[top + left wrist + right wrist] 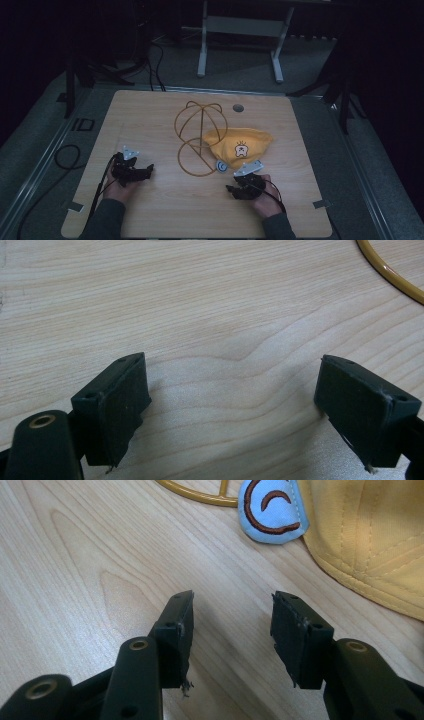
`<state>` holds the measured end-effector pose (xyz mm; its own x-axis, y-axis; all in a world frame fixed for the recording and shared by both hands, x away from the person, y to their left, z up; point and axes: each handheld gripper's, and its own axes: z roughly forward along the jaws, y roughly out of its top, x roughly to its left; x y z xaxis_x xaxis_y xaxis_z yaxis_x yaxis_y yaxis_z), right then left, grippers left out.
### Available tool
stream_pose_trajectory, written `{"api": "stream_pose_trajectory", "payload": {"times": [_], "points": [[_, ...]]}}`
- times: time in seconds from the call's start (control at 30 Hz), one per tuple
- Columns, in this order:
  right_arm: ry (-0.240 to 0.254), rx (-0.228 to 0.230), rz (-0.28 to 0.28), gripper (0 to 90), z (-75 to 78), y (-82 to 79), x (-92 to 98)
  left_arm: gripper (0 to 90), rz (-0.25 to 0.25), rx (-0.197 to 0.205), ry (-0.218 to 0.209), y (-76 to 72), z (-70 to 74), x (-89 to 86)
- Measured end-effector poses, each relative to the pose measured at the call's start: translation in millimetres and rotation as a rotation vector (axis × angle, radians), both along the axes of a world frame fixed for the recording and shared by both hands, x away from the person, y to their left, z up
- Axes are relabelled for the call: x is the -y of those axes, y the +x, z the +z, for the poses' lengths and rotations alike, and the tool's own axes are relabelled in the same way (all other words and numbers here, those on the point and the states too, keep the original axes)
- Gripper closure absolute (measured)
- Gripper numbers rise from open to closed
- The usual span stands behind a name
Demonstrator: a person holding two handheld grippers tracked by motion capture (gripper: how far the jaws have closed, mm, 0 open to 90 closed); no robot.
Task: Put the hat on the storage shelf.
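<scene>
A yellow cap [240,142] with a small tooth emblem lies on the wooden table [150,210], right of a gold wire hat stand [199,137]. A light blue ear patch [221,165] sticks out at the cap's near left edge, and in the right gripper view the patch [271,510] and the cap's brim [370,540] lie just ahead. My right gripper [234,190] rests open on the table a little in front of the cap, nothing between its jaws [232,625]. My left gripper [145,172] rests open at the left, over bare wood [232,400].
The stand's base ring [390,272] curves past the top right of the left gripper view. A round grey hole [238,107] sits near the table's far edge. Cables [67,155] trail off the table's left side. A white desk frame [240,45] stands on the floor beyond.
</scene>
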<state>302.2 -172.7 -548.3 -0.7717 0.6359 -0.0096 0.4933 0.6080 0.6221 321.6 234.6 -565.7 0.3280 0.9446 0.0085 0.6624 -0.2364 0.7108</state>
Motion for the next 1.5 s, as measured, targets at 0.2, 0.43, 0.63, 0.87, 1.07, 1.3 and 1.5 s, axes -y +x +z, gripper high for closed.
{"api": "stream_pose_trajectory", "payload": {"times": [0.2,0.43,0.63,0.87,1.07,1.3,1.5], "points": [[-0.041,0.029,0.016,54.4,3.6,-0.1,-7.6,14.4,0.002,0.001,-0.001,0.0,-0.1,0.1],[-0.021,0.091,0.027,53.4,22.4,5.7,-18.3,14.4,0.001,-0.001,0.000,0.0,0.1,0.1],[0.025,0.132,0.027,52.5,32.8,14.9,-24.4,14.3,0.001,-0.001,0.000,0.1,0.1,0.2],[0.012,0.143,0.043,53.6,29.5,26.7,-40.1,14.3,-0.001,-0.001,-0.002,0.7,0.0,0.6],[-0.029,0.134,0.029,55.9,17.8,37.5,-48.9,14.3,0.000,-0.001,-0.003,0.9,0.0,0.8],[-0.078,0.091,-0.005,56.8,7.5,47.4,-45.1,14.3,0.001,0.001,-0.005,1.0,-0.1,1.1],[-0.101,0.069,-0.036,62.0,4.8,52.2,-38.1,14.3,0.001,0.001,-0.005,1.0,-0.1,1.1]]}}
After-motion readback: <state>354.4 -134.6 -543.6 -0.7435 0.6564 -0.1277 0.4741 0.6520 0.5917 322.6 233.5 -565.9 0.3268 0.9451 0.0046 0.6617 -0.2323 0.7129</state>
